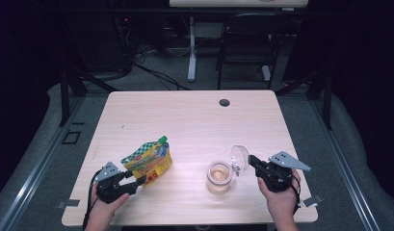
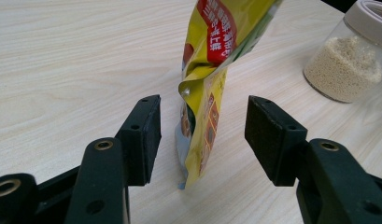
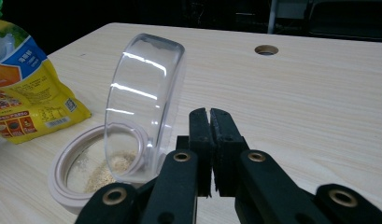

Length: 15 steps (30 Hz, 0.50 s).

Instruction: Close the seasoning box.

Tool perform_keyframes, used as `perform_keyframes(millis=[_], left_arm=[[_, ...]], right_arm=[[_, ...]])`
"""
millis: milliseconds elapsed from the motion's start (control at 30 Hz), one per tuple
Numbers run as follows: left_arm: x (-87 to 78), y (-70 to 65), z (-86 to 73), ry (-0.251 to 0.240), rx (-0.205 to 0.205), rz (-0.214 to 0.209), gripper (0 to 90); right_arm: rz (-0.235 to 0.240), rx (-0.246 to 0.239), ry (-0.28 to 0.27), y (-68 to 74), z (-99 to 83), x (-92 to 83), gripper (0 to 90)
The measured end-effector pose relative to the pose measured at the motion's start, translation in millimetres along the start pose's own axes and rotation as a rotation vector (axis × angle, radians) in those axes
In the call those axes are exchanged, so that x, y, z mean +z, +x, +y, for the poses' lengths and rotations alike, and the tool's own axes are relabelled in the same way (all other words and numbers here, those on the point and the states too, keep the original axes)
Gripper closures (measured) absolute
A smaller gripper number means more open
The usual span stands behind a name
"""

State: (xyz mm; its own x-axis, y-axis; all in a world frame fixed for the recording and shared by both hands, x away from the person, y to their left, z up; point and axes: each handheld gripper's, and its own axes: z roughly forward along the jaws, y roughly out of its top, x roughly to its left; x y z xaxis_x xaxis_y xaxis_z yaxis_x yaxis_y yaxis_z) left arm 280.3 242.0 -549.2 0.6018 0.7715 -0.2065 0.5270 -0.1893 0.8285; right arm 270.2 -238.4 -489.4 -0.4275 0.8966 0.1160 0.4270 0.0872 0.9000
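High view: jar [image 1: 219,177] lid [image 1: 239,157] stands open, probably released; right gripper [image 1: 253,160] shut, empty. Left gripper [image 1: 139,181] open astride the pouch [image 1: 149,161], ungripped; pouring remains.

In the left gripper view the pouch [image 2: 212,70] runs off the top edge, so its spout is cut away, and the jar [image 2: 350,56] is clipped at the right edge. In the right gripper view the pouch [image 3: 25,88] is cut by the left edge, its print too small to read.
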Motion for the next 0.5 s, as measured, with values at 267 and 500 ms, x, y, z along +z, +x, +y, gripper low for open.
perform_keyframes(millis=[267,500], left_arm=[[1.2,-0.1,0.0,0.008,0.006,-0.002,46.0],[1.2,0.0,0.0,0.008,0.006,-0.004,46.0]], right_arm=[[0.014,-0.010,0.001,4.6,0.7,0.3,88.2],[0.025,-0.017,-0.001,8.3,0.3,2.0,87.9]])
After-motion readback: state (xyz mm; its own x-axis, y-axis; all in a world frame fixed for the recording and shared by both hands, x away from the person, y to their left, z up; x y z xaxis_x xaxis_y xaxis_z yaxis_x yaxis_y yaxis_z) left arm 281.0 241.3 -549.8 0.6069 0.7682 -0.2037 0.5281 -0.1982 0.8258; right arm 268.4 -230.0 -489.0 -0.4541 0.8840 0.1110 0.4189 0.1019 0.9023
